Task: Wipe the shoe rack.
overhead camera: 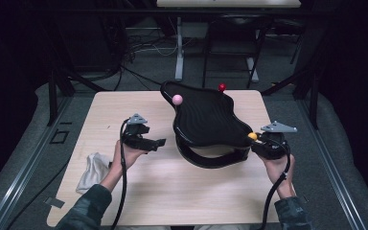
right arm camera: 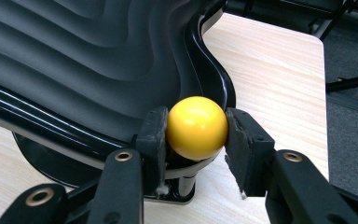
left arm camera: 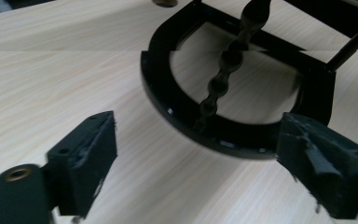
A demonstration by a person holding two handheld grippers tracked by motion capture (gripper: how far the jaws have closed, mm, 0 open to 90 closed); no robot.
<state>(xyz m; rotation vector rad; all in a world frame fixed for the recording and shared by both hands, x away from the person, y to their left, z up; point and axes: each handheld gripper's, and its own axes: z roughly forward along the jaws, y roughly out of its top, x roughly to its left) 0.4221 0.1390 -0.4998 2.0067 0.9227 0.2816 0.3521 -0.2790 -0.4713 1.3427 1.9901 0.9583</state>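
A glossy black wavy tray [overhead camera: 206, 117] rests tilted on a curved black base [overhead camera: 206, 160] in the middle of the table. A pink ball [overhead camera: 177, 99] and a red ball [overhead camera: 222, 87] sit at its far rim. At its near right corner is a yellow ball [overhead camera: 252, 136]. My right gripper [overhead camera: 258, 141] is shut on this yellow ball [right arm camera: 196, 127], with the pads of the right gripper [right arm camera: 196, 135] pressing both its sides. My left gripper [overhead camera: 159, 143] stands open just left of the base. Nothing is between the jaws of the left gripper [left arm camera: 198, 140], which face the base ring [left arm camera: 168, 102].
A crumpled white cloth [overhead camera: 92, 170] lies near the wooden table's [overhead camera: 172, 191] left edge, beside the left forearm. Behind the table stand dark frames, cables and a white desk leg [overhead camera: 179, 52].
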